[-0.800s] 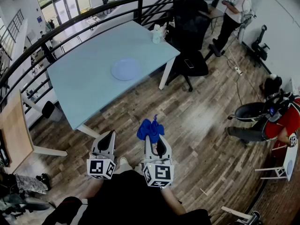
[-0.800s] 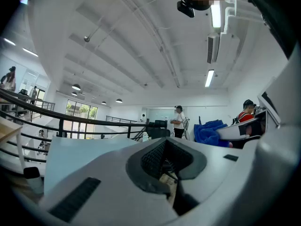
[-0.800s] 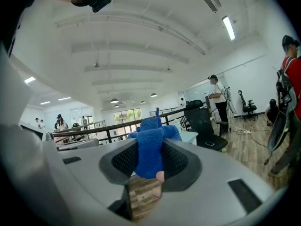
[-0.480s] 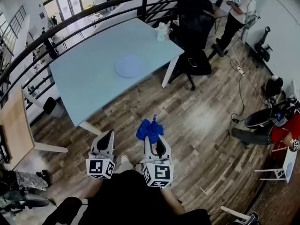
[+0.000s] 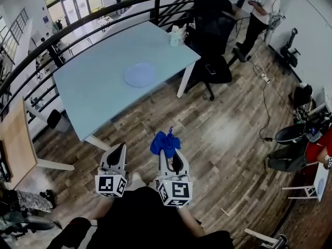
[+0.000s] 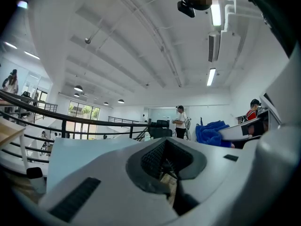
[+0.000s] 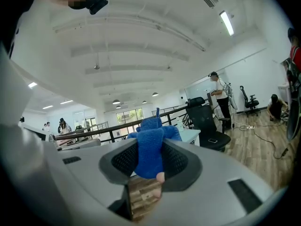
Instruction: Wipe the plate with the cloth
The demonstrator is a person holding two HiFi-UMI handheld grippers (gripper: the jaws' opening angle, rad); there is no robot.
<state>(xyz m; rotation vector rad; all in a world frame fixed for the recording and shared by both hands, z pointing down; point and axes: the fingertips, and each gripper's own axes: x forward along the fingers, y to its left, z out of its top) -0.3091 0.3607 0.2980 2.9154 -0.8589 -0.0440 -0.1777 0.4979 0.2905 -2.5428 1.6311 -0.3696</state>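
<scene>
- Plate [image 5: 140, 74]: a round, pale blue plate lies flat on a light blue table [image 5: 88, 97] in the upper left of the head view, well apart from both grippers.
- Cloth [image 5: 165, 142]: a bright blue cloth sits bunched at the tip of the right gripper [image 5: 166, 152], low in the middle of the head view and above the wooden floor [image 5: 223, 134].
- In the right gripper view, the jaws are closed on the cloth [image 7: 150, 149], which rises in a thick fold between the dark pads and spills over their top.
- The left gripper [image 5: 120, 148] is just to the left of the right one in the head view, at about the same height.
- In the left gripper view, the left gripper [image 6: 167, 161] has its jaws drawn together with nothing between them. The cloth [image 6: 211, 132] shows as a blue heap at the right of that frame.
- Both grippers are over the floor, below the near edge of the table in the frame.
- A dark curved railing [image 5: 104, 14] runs along the top of the head view behind the table.
- A black office chair [image 5: 210, 40] stands at the right end of the table.
- A person [image 5: 259, 14] in a white top stands at the upper right.
</scene>
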